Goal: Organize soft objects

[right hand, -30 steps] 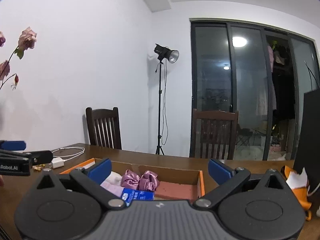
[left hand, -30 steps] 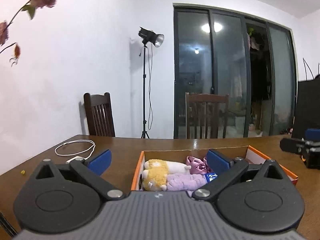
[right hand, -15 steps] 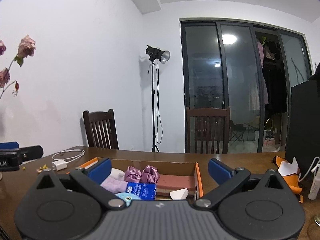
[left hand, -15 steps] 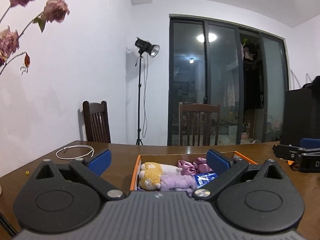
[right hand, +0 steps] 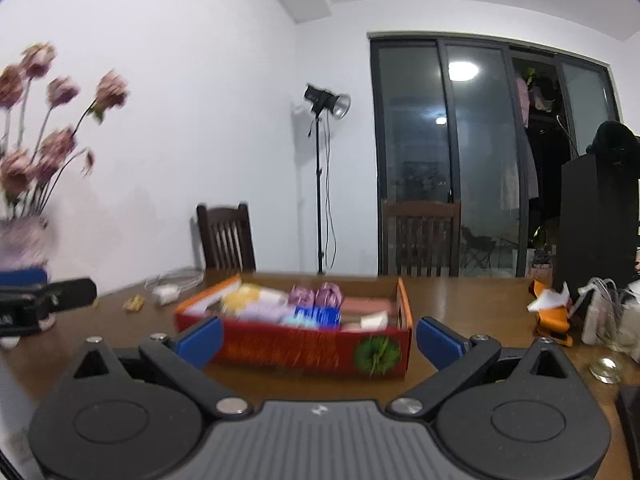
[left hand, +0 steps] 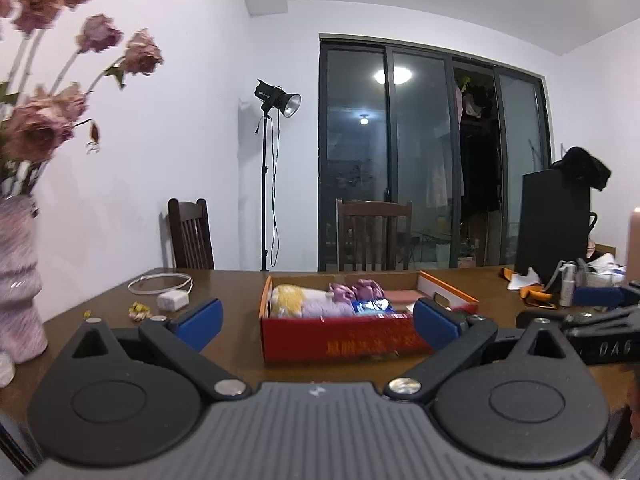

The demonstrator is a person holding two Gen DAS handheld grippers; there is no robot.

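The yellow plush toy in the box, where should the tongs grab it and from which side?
Probably from above, around its middle. The yellow plush toy lies on its side at the left end of the red box, hemmed in by the walls and a purple soft toy, so only its top is free. Both the left tongs and right tongs are open.

Both claws (level) agape: left claw [left hand: 316, 320], right claw [right hand: 319, 334]

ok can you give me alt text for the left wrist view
An open left gripper faces a red cardboard box of soft toys on a brown wooden table. A vase of dried pink flowers stands left; a white charger lies beyond.
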